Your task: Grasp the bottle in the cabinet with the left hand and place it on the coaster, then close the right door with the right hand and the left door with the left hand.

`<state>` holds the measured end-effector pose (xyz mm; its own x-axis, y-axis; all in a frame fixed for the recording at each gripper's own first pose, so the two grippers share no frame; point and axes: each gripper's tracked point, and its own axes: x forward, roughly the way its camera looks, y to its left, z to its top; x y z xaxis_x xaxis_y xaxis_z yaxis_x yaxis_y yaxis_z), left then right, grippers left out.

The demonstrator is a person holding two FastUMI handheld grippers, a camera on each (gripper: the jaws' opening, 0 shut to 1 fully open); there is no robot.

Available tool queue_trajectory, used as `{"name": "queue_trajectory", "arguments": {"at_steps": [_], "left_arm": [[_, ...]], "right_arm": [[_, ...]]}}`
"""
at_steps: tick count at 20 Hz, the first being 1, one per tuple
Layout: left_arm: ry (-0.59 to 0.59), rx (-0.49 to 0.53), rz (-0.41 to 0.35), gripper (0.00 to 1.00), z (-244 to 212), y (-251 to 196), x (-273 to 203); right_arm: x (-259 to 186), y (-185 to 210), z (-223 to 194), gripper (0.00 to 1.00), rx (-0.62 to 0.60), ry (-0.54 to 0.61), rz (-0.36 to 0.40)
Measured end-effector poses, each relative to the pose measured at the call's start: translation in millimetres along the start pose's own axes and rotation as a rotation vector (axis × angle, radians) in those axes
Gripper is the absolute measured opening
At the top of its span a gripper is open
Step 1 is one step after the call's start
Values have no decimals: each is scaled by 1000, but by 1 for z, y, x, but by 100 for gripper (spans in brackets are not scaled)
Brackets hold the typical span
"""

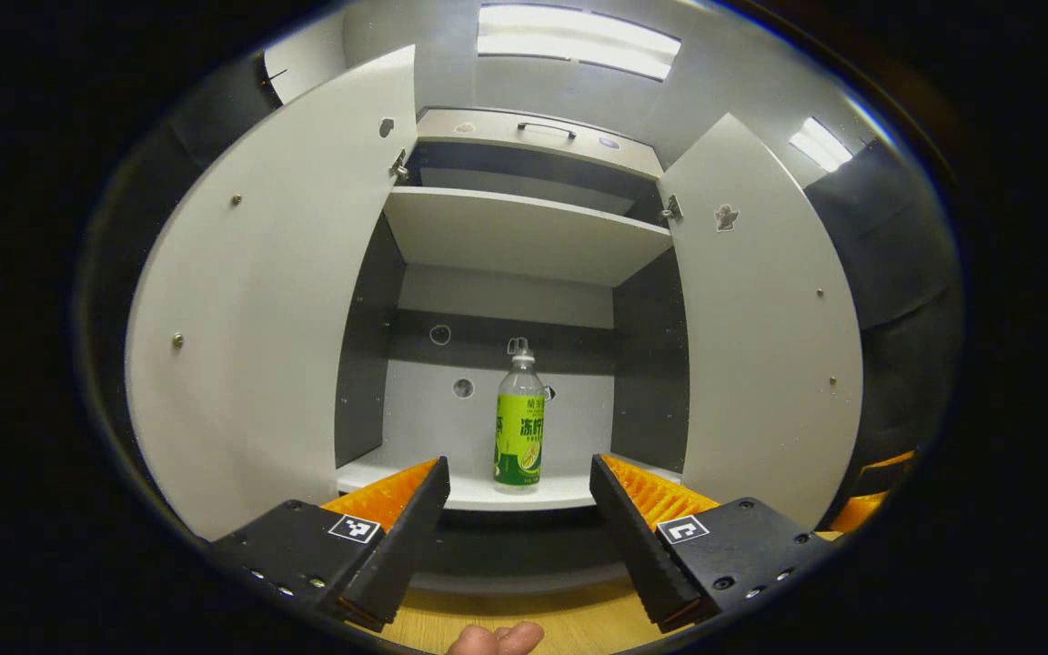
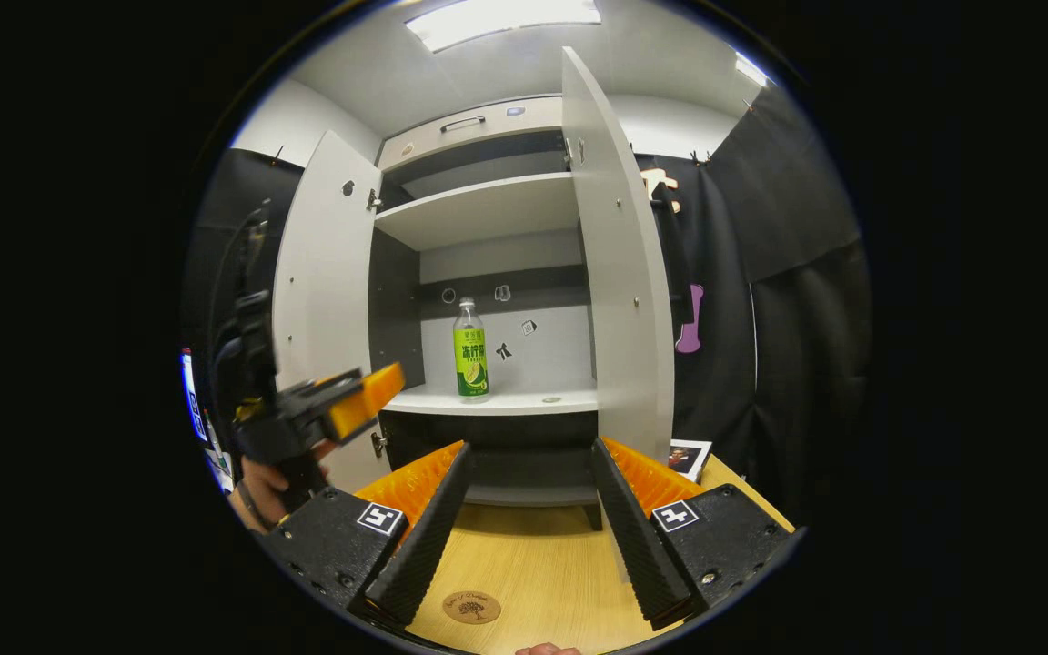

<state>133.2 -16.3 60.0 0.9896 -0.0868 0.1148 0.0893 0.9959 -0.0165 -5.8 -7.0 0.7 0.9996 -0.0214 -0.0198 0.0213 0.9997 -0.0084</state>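
left gripper (image 1: pixel 519 487) is spread wide and lined up square on the bottle (image 1: pixel 519 426) for the grab; right gripper (image 2: pixel 529 473) hangs back open, nothing held, coaster (image 2: pixel 471 607) waiting below it

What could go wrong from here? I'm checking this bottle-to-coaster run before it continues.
1. The bottle is tall and slim, standing upright on the lower shelf; a nudge from the open left gripper might tip it.
2. The upper shelf hangs above it, so lifting too high may bump it.
3. The coaster is small and near the table's edge; an off-centre placement seems possible.
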Motion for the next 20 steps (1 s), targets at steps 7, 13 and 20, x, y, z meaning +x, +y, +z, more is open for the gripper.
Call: {"name": "queue_trajectory", "arguments": {"at_steps": [7,13,20], "left_arm": [[64,-77,-76,95,-16,1,108],[99,-35,-55,95,-41,-2,161],[122,-6,-27,95,-42,3,201]], "right_arm": [[-4,-14,6,82,-7,-13,-62],[2,-20,9,82,-15,-10,-89],[7,-24,10,82,-8,-12,-99]]}}
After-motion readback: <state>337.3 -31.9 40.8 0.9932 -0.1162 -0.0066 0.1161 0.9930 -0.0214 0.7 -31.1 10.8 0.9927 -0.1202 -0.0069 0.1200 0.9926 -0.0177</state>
